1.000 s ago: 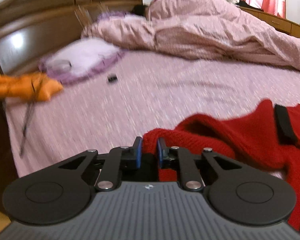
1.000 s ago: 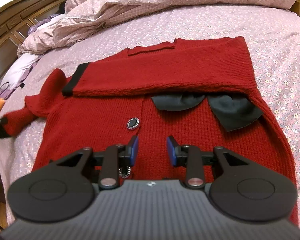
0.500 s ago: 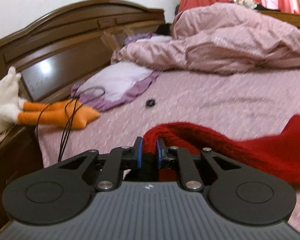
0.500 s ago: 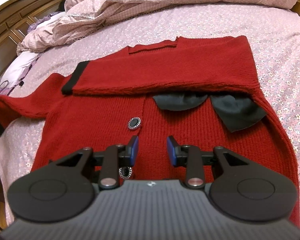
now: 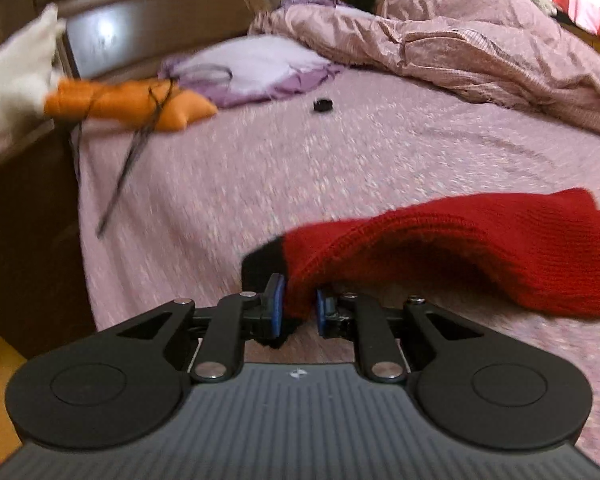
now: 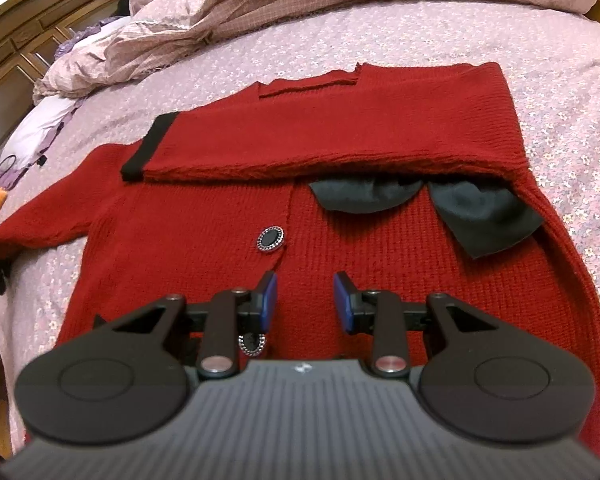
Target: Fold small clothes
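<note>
Left wrist view: the left gripper (image 5: 298, 308) has the end of a red sleeve (image 5: 460, 248) between its fingers (image 5: 275, 312), red knit filling the narrow gap beside the black cuff (image 5: 262, 262). The fingers are easing apart, though the knit is in contact with both pads. From the fingers the sleeve runs off to the right, sagging over the pink bed sheet (image 5: 300, 168). Beyond the sleeve lie a small black object (image 5: 322, 105), a lilac pillow (image 5: 256, 66), an orange soft toy (image 5: 132, 105) and a rumpled pink quilt (image 5: 480, 44).

Right wrist view: the right gripper (image 6: 305, 304) hangs over the red cardigan (image 6: 228, 264), which is spread flat on the bed. Its fingers (image 6: 268, 300) stand apart with nothing pinched; only the cardigan's front shows in the gap. A black button (image 6: 271, 239) sits just beyond the left finger. Farther from the fingers, one sleeve lies folded across the chest, above the dark collar (image 6: 420, 204).
</note>
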Demonstrator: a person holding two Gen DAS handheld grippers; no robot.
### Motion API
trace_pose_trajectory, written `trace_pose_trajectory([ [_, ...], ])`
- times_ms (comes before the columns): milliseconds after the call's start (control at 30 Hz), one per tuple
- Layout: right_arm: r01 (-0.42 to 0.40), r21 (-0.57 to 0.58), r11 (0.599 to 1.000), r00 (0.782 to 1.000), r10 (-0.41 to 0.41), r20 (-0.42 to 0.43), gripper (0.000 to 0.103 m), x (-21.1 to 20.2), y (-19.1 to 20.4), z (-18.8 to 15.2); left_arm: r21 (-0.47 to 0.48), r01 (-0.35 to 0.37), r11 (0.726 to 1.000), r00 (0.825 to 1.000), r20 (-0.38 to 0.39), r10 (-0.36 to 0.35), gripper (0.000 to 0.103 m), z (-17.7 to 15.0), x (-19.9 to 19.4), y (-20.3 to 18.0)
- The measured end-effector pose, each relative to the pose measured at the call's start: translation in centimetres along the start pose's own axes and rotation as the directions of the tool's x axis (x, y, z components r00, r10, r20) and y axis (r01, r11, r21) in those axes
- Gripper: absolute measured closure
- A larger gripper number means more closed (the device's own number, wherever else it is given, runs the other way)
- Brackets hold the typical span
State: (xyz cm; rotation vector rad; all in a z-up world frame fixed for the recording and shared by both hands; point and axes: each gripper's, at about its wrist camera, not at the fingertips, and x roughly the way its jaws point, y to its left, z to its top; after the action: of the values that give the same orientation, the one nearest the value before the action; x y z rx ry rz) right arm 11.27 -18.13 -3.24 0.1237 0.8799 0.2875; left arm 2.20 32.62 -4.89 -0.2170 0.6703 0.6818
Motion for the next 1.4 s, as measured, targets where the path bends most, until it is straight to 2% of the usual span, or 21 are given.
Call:
trace_pose_trajectory([
  [33, 0.0, 0.001, 1.0, 1.0, 0.0, 0.001, 0.069, 0.0, 0.0, 0.0, -0.03, 0.023, 0.999, 1.0, -0.012, -0.024, 0.077, -0.3, -0.3, 0.3],
  [100, 0.001, 0.004, 1.0, 1.0, -0.001, 0.003, 0.069, -0.1, -0.1, -0.1, -0.113, 0.082, 0.99, 0.996, -0.033, -0.086, 0.061, -0.6, -1.0, 1.0],
  [133, 0.001, 0.006, 1.0, 1.0, -0.001, 0.003, 0.069, -0.1, -0.1, -0.1, -0.16, 0.111, 0.981, 0.992, -0.036, -0.118, 0.057, -0.8, -1.3, 1.4],
  [200, 0.003, 0.011, 1.0, 1.0, -0.003, 0.005, 0.069, -0.1, -0.3, -0.1, -0.259, 0.156, 0.953, 0.985, -0.033, -0.17, 0.035, -1.0, -2.0, 2.2],
  [233, 0.002, 0.014, 1.0, 1.0, -0.002, 0.005, 0.069, -0.2, -0.3, -0.2, -0.315, 0.174, 0.933, 0.981, -0.029, -0.193, 0.03, -1.1, -2.3, 2.7],
  [267, 0.002, 0.015, 1.0, 1.0, -0.002, 0.006, 0.069, -0.2, -0.4, -0.2, -0.385, 0.197, 0.901, 0.975, -0.02, -0.222, 0.023, -1.3, -2.5, 3.2],
  [367, 0.002, 0.019, 1.0, 1.0, -0.002, 0.006, 0.069, -0.2, -0.4, -0.3, -0.538, 0.265, 0.8, 0.952, 0.014, -0.306, 0.022, -2.1, -3.1, 4.3],
  [400, 0.0, 0.02, 1.0, 1.0, -0.001, 0.007, 0.069, -0.3, -0.4, -0.4, -0.562, 0.273, 0.781, 0.948, 0.019, -0.318, 0.022, -2.2, -3.2, 4.4],
  [533, -0.002, 0.017, 1.0, 1.0, 0.002, 0.012, 0.069, -0.4, -0.5, -0.3, -0.595, 0.29, 0.75, 0.942, 0.04, -0.333, 0.022, -2.3, -3.5, 4.1],
  [600, -0.004, 0.02, 1.0, 1.0, 0.003, 0.012, 0.069, -0.4, -0.6, -0.3, -0.626, 0.296, 0.722, 0.939, 0.051, -0.341, 0.021, -2.2, -3.3, 4.1],
  [700, -0.005, 0.021, 1.0, 1.0, 0.005, 0.012, 0.069, -0.4, -0.6, -0.4, -0.695, 0.316, 0.646, 0.928, 0.084, -0.364, 0.021, -2.2, -2.7, 4.3],
  [733, -0.006, 0.02, 1.0, 1.0, 0.005, 0.013, 0.069, -0.4, -0.6, -0.4, -0.712, 0.316, 0.627, 0.928, 0.093, -0.362, 0.021, -2.2, -2.4, 4.3],
  [800, -0.004, 0.021, 1.0, 1.0, 0.003, 0.016, 0.069, -0.6, -0.6, -0.4, -0.733, 0.306, 0.607, 0.932, 0.1, -0.349, 0.021, -2.1, -2.0, 4.4],
  [900, 0.002, 0.026, 1.0, 1.0, -0.003, 0.02, 0.069, -0.7, -0.7, -0.5, -0.778, 0.301, 0.551, 0.928, 0.106, -0.357, 0.021, -2.1, -1.3, 4.7],
  [933, 0.004, 0.028, 1.0, 1.0, -0.005, 0.021, 0.069, -0.7, -0.7, -0.5, -0.786, 0.3, 0.54, 0.929, 0.111, -0.354, 0.021, -2.0, -1.3, 4.7],
  [1100, 0.006, 0.029, 1.0, 1.0, -0.007, 0.021, 0.069, -0.7, -0.7, -0.6, -0.798, 0.28, 0.534, 0.941, 0.118, -0.317, 0.021, -2.1, -1.2, 5.3],
  [1267, 0.004, 0.03, 1.0, 1.0, -0.005, 0.015, 0.069, -0.6, -0.6, -0.7, -0.832, 0.209, 0.514, 0.96, 0.074, -0.271, 0.022, -2.1, 0.6, 5.8],
  [1333, 0.004, 0.027, 1.0, 1.0, -0.005, 0.013, 0.069, -0.5, -0.6, -0.7, -0.845, 0.202, 0.495, 0.959, 0.067, -0.276, 0.022, -2.3, 1.1, 6.0],
  [1400, 0.008, 0.026, 1.0, 1.0, -0.008, 0.015, 0.069, -0.6, -0.6, -0.7, -0.85, 0.197, 0.488, 0.957, 0.059, -0.284, 0.023, -2.4, 1.7, 6.0],
])
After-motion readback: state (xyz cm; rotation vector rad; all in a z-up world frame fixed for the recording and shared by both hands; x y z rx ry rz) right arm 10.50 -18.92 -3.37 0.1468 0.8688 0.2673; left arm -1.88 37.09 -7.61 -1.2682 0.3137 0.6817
